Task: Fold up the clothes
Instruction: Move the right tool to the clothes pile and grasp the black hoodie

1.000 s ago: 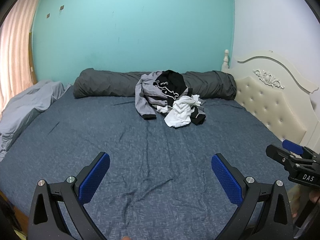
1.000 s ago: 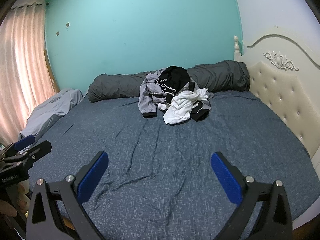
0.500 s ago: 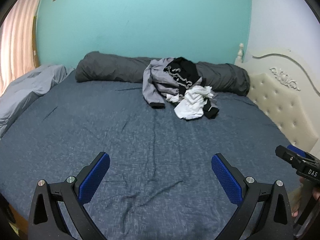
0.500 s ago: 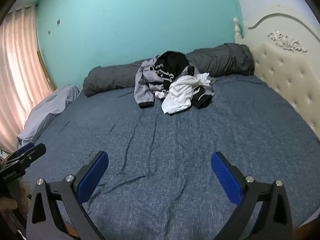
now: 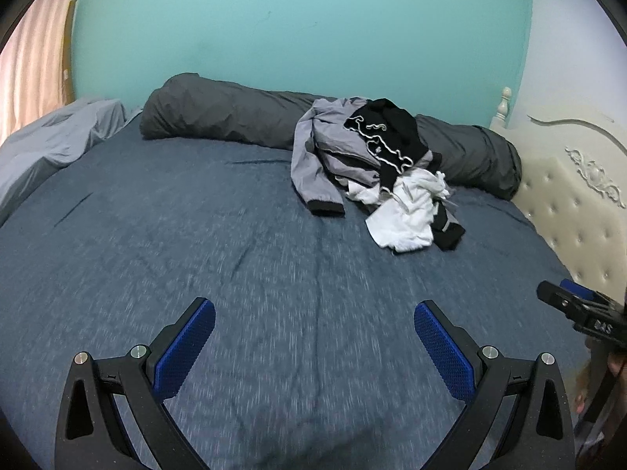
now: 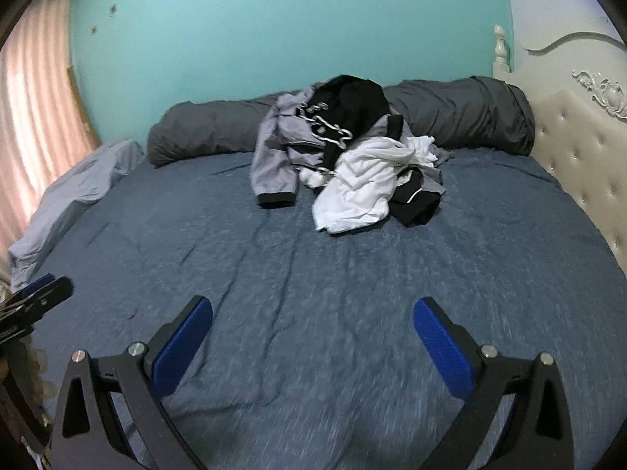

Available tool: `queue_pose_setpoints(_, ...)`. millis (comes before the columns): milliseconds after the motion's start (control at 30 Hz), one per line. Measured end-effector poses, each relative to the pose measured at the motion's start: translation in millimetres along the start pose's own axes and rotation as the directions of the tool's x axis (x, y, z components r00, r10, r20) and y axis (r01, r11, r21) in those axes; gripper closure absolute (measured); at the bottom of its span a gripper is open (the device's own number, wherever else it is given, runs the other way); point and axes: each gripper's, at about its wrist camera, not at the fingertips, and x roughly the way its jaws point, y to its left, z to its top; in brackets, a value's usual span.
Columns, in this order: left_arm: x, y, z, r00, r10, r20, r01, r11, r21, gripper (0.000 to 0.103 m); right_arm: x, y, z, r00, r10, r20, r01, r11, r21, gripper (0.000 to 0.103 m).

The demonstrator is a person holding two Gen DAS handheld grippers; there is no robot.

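Against the far side of the bed, a heap of clothes lay crumpled on the blue-grey cover, leaning on a long dark grey bolster that ran along the turquoise wall. Within the heap, a grey jacket with black cuffs sprawled on the left, a black garment with white trim sat on top, and a white shirt spilled toward the front beside another black piece. Nearer the viewer, the left tool hovered over bare cover with its blue-padded fingers spread wide and holding nothing. Likewise the right tool hung above the cover, its fingers spread wide and empty, well apart from the heap. A cream tufted headboard stood at the right, a pale grey blanket lay bunched at the left, and pink curtains hung beyond it.
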Motion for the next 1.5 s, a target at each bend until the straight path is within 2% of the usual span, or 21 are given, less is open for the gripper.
queue_pose_setpoints(100, 32, 1, 16, 1.000, 0.002, 0.001, -0.002, 1.000, 0.005, 0.000, 38, -9, 23, 1.000, -0.006, -0.028, 0.006, 1.000, -0.008, 0.000)
queue_pose_setpoints(533, 169, 10, 70, 0.998, -0.029, -0.048, 0.029, 1.000, -0.009, 0.000, 202, -29, 130, 0.999, -0.049, -0.014, 0.048, 0.998, -0.039, 0.000)
queue_pose_setpoints(700, 202, 14, 83, 0.997, -0.029, -0.076, 0.028, 0.999, -0.017, 0.000, 253, -45, 161, 0.998, -0.044, -0.055, 0.044, 0.999, 0.000, 0.002)
queue_pose_setpoints(967, 235, 38, 99, 0.992, -0.033, -0.121, 0.025, 0.998, -0.064, 0.000, 305, -52, 217, 0.996, -0.072, -0.053, 0.073, 0.997, 0.010, 0.006)
queue_pose_setpoints(1033, 242, 44, 101, 0.991, -0.032, -0.129, 0.022, 0.997, -0.077, 0.000, 321, -52, 229, 0.994, -0.092, -0.063, 0.093, 0.996, 0.011, 0.012)
queue_pose_setpoints(1100, 250, 52, 103, 0.990, -0.029, -0.137, 0.016, 0.996, -0.090, 0.000, 339, -53, 239, 0.992, -0.102, -0.081, 0.104, 0.994, 0.017, 0.025)
queue_pose_setpoints(1133, 253, 55, 104, 0.990, -0.029, -0.139, 0.016, 0.995, -0.096, 0.000, 347, -54, 243, 0.991, -0.106, -0.088, 0.108, 0.994, 0.022, 0.027)
queue_pose_setpoints(1200, 258, 62, 104, 0.989, -0.032, -0.143, 0.017, 0.994, -0.108, 0.000, 362, -54, 250, 0.989, -0.115, -0.094, 0.118, 0.993, 0.030, 0.043)
queue_pose_setpoints(1267, 264, 68, 104, 0.989, -0.038, -0.144, 0.021, 0.993, -0.120, 0.000, 376, -55, 256, 0.987, -0.121, -0.102, 0.126, 0.991, 0.040, 0.053)
queue_pose_setpoints(1333, 267, 71, 103, 0.989, -0.036, -0.146, 0.018, 0.992, -0.122, 0.000, 384, -55, 260, 0.988, -0.122, -0.098, 0.127, 0.991, 0.040, 0.058)
queue_pose_setpoints(1400, 269, 74, 102, 0.988, -0.043, -0.146, 0.025, 0.992, -0.123, 0.000, 389, -55, 262, 0.989, -0.122, -0.087, 0.126, 0.992, 0.033, 0.071)
queue_pose_setpoints(1433, 271, 75, 101, 0.988, -0.046, -0.148, 0.027, 0.992, -0.124, 0.000, 391, -54, 263, 0.989, -0.122, -0.082, 0.125, 0.992, 0.029, 0.075)
queue_pose_setpoints(1500, 271, 77, 99, 0.988, -0.051, -0.144, 0.033, 0.992, -0.124, 0.000, 396, -54, 265, 0.990, -0.122, -0.071, 0.124, 0.992, 0.022, 0.091)
